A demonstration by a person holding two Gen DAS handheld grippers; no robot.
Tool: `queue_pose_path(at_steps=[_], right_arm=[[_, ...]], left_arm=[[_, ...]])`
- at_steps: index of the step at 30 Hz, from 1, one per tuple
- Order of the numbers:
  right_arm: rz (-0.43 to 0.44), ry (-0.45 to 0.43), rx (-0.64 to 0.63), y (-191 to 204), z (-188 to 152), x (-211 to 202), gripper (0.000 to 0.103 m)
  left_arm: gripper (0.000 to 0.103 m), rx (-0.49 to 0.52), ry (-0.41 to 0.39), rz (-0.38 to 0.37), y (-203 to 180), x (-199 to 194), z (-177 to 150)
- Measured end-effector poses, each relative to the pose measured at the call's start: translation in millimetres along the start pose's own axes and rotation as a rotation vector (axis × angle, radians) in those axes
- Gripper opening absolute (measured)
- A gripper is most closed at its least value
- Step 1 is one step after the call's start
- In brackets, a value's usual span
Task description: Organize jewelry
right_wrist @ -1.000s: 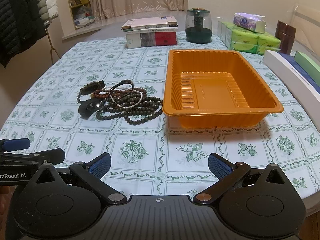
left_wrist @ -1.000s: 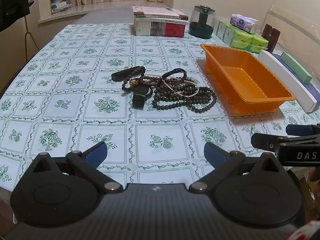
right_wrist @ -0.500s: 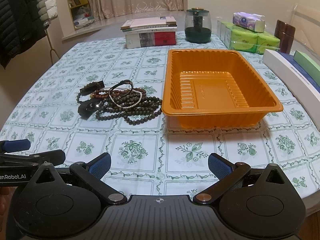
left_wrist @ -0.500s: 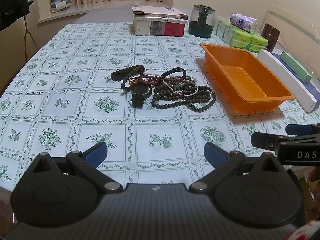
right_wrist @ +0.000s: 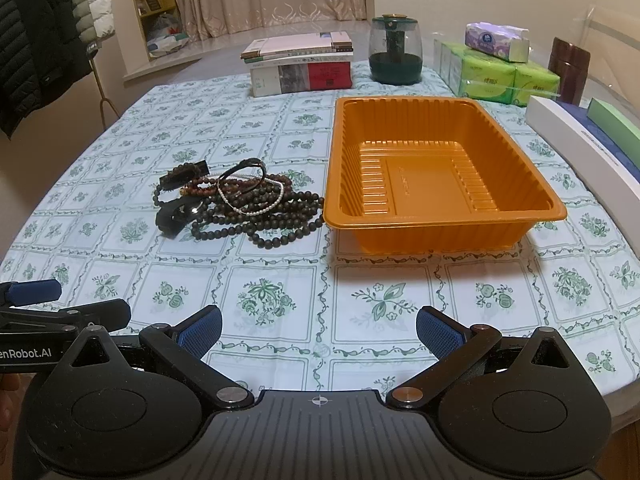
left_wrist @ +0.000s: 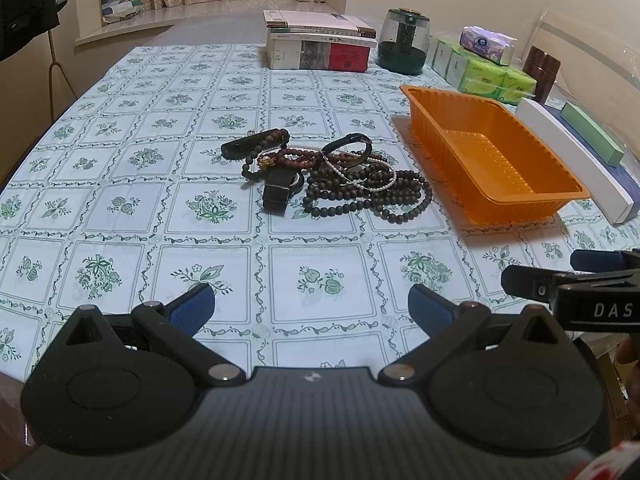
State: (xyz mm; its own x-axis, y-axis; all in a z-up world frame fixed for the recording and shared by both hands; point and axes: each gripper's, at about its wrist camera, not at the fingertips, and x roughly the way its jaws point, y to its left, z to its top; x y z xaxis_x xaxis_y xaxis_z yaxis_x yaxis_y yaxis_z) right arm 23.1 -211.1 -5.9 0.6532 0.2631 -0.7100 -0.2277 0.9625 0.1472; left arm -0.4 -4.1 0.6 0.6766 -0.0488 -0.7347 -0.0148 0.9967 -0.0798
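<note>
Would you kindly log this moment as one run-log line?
left claw: open, empty | right claw: open, empty | jewelry pile: on tablecloth, left of orange tray | tray: empty

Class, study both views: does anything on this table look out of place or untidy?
Yes. The jewelry lies in one tangled heap on the tablecloth, beside the orange tray, which holds nothing. Nothing looks spilled or broken.

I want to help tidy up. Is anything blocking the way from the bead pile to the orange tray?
Nothing visible. The bead pile lies right beside the orange tray, with only bare tablecloth around them.
</note>
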Motion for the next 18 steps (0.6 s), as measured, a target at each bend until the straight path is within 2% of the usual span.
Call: queue_pose_path(at_steps=[18], right_arm=[[0.002,0.000,0.003,-0.2,-0.2,0.1,0.102]], left_arm=[[0.102,-0.003,0.003,-0.003,0.0,0.5,-1.2]])
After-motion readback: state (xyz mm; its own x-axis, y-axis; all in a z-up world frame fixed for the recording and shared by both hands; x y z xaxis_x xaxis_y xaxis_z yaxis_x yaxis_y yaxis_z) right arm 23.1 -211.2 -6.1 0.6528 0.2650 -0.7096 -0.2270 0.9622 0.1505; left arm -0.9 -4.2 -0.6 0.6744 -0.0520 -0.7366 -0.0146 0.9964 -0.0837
